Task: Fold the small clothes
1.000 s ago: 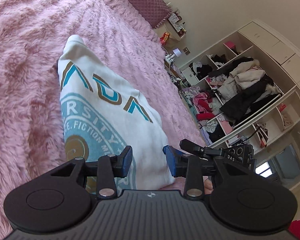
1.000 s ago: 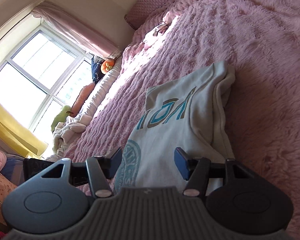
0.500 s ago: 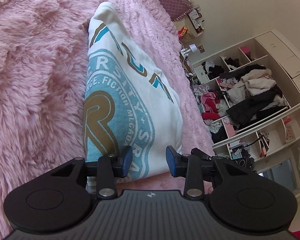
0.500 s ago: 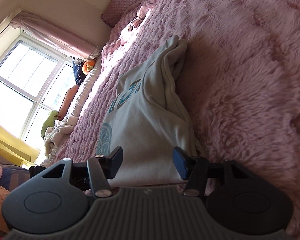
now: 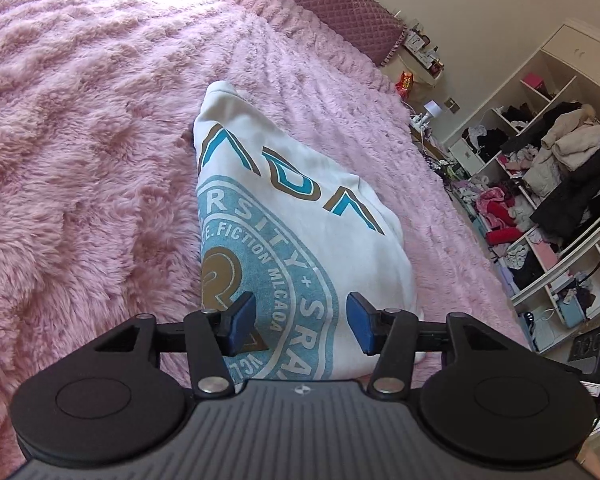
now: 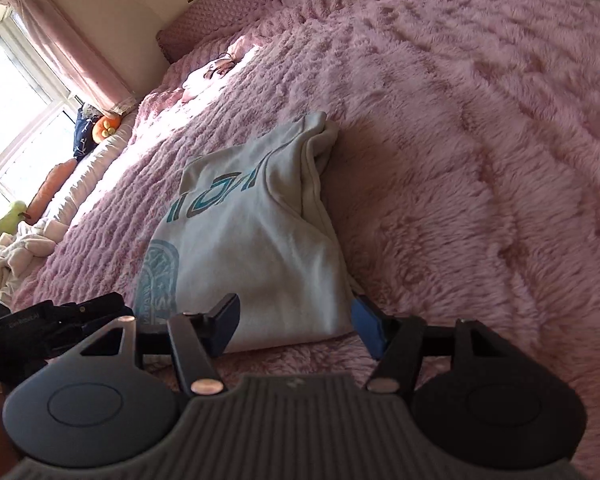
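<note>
A folded white sweatshirt (image 5: 300,216) with a blue and brown round print lies flat on the fluffy pink bedspread (image 5: 80,140). My left gripper (image 5: 302,322) hovers over its near edge; its jaws are opening, and the blue pads stand apart over the print without pressing on it. In the right wrist view the same sweatshirt (image 6: 260,240) shows its folded side and collar end. My right gripper (image 6: 298,326) is at its near edge with jaws opening, wider than the garment's corner and not gripping it. The left gripper's body (image 6: 52,320) shows dark at the lower left.
Open shelves (image 5: 540,200) crammed with clothes stand beyond the bed's right side. A quilted pink headboard (image 5: 332,12) lies at the far end. A window with a pink curtain (image 6: 60,52), toys and a crumpled blanket (image 6: 16,252) are to the left. A small pink garment (image 6: 210,74) lies far up the bed.
The left jaws have spread wider and the right ones a little. Both cameras have swung and drawn back slightly from the sweatshirt's near edge. The sweatshirt lies where it was.
</note>
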### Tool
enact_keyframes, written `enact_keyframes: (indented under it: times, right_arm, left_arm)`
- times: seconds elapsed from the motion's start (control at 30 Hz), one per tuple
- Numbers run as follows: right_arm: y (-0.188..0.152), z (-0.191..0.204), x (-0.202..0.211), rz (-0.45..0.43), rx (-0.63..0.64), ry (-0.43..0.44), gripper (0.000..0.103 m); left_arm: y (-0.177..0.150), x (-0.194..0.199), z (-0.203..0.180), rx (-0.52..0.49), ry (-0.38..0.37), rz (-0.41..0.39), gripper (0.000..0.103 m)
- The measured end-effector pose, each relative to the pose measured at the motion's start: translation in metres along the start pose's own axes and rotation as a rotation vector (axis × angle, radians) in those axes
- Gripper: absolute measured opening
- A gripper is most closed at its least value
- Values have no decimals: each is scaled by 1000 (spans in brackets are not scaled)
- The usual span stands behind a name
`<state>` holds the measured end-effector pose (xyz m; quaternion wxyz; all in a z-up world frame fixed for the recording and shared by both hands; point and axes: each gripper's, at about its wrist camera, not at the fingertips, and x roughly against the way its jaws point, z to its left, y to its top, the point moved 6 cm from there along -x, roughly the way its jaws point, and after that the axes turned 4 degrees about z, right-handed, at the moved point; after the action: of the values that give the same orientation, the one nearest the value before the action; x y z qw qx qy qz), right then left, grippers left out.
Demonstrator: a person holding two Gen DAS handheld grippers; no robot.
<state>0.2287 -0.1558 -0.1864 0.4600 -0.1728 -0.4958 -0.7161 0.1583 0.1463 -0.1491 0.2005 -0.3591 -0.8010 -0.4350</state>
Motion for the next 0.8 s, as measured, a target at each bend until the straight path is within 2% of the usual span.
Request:
enact_keyframes:
  times: [0.07, 0.17, 0.2, 0.27, 0.37, 0.5, 0.63, 0.8]
  right_arm:
    - [-2, 22, 17, -34, 98, -112, 64]
    - [-9, 54, 33, -49, 226, -272, 77]
    - [-10, 63, 36, -45, 255, -322, 77]
    - [-17, 80, 44, -42, 263, -371, 77]
    - [-26, 99, 56, -59, 266, -382, 81]
    - [-37, 121, 69, -55, 268, -386, 81]
    - [-48, 129, 76, -50, 235, -344, 81]
    - [-54, 129, 81, -54, 228, -359, 81]
  left_arm:
    - [-3, 15, -18, -42, 56, -7, 70]
    - [-13, 41, -51, -90, 90, -23, 86]
    - [-16, 47, -58, -98, 118, -33, 89]
    - [-23, 59, -74, -115, 228, -46, 89]
    - [-30, 70, -87, -128, 339, -38, 89]
    - [-40, 84, -96, -137, 404, -44, 89]
    - [-48, 90, -93, -115, 443, -31, 89]
    - [-55, 94, -92, -109, 472, -24, 89]
